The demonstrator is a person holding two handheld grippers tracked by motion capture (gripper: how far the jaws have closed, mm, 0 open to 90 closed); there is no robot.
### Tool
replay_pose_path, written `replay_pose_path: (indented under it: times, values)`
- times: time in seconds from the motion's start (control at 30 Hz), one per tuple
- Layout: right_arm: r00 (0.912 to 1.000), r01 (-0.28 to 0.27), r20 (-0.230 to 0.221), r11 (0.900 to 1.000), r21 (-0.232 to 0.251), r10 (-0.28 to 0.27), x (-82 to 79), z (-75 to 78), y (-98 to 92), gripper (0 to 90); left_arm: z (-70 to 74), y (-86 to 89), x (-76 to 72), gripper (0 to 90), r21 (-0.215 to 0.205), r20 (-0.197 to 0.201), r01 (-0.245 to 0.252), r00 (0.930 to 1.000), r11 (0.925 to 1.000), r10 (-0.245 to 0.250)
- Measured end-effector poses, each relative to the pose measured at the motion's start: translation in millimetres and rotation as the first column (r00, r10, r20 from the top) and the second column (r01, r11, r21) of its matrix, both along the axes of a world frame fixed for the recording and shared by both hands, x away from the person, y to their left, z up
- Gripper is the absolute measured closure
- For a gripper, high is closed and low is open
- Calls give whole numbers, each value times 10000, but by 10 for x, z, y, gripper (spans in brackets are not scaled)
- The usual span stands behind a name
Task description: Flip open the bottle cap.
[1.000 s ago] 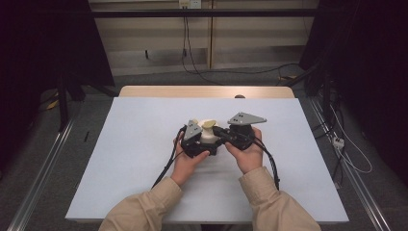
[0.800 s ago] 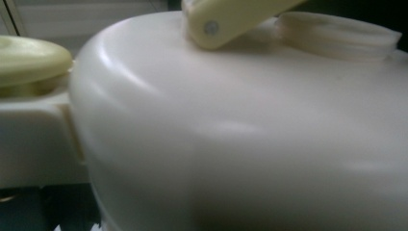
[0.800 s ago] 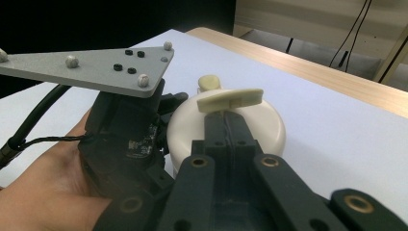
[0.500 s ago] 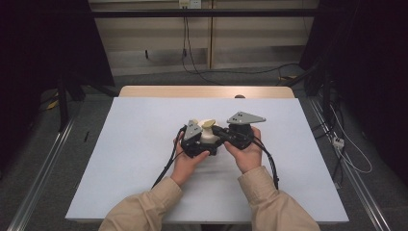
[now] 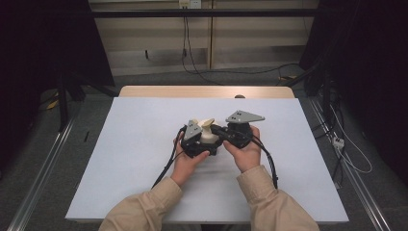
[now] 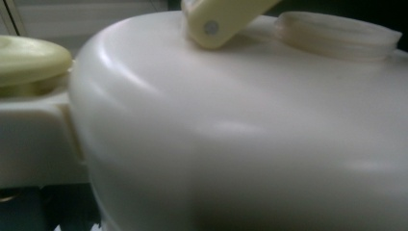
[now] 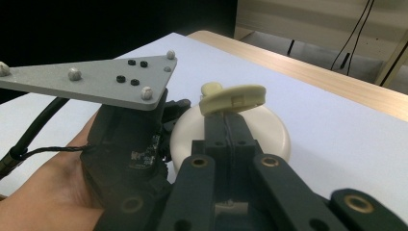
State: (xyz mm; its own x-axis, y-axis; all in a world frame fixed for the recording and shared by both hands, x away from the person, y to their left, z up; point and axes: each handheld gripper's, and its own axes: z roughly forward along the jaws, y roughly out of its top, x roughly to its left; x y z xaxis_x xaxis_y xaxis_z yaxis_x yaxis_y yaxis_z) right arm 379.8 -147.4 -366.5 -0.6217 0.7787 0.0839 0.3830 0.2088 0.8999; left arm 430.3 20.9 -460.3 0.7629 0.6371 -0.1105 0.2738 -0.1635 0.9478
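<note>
scene: a person sits at a white table (image 5: 134, 159), sleeves in beige, a claw tool in each hand, both tools meeting at the middle of the table.
object: a small cream pot (image 7: 269, 130), round and smooth, with a pale yellow handle (image 7: 233, 98) standing up from its top; in the high view the pot (image 5: 210, 136) sits between the two claws.
right claw: the right gripper (image 7: 226, 120) points at the pot from just behind it; its two black jaws lie pressed together with no gap, closed on the lower edge of the handle, whose flat bar rests across the jaw tips.
left claw: the left gripper (image 5: 195, 144) sits just left of the pot, touching or nearly touching it, held in the left hand (image 5: 185, 161); i cannot tell whether its jaws are open or closed, since the pot hides them.
left gripper view: the pot's cream wall (image 6: 240, 134) is right up against the camera, with the handle's hinge pin (image 6: 210, 27) above and a ribbed round opening (image 6: 337, 33) to the upper right.
other hand: the right hand (image 5: 245, 154) holds its tool just right of the pot.
plates: a grey triangular plate (image 7: 96, 79) tops the left tool, beside the right claw's jaws.
</note>
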Motion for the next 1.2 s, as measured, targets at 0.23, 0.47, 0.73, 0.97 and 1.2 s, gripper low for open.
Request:
replay_pose_path:
  times: [0.23, 0.47, 0.73, 0.97, 1.2]
  values:
    - [10000, -13, 18, 10000, 7, 13, 9, 2, 12, 900, 0, 0, 0, 49, 6, -3, 4, 10000, 10000, -4]
    - [10000, -33, 14, 10000, 12, 33, 10, 4, 15, 900, 1, 1, 0, 49, 21, 18, 0, 10000, 10000, 0]
    - [10000, -57, 25, 10000, 7, 57, 18, 15, 41, 900, 1, 1, 1, 49, 26, 17, 3, 10000, 10000, -3]
    - [10000, -34, 46, 10000, 18, 34, 24, 11, 51, 900, 1, 1, 0, 49, 25, 14, 3, 10000, 10000, -3]
    - [10000, -44, 58, 10000, 6, 44, 28, 13, 56, 900, 1, 1, 0, 49, 26, 18, -1, 10000, 10000, 1]
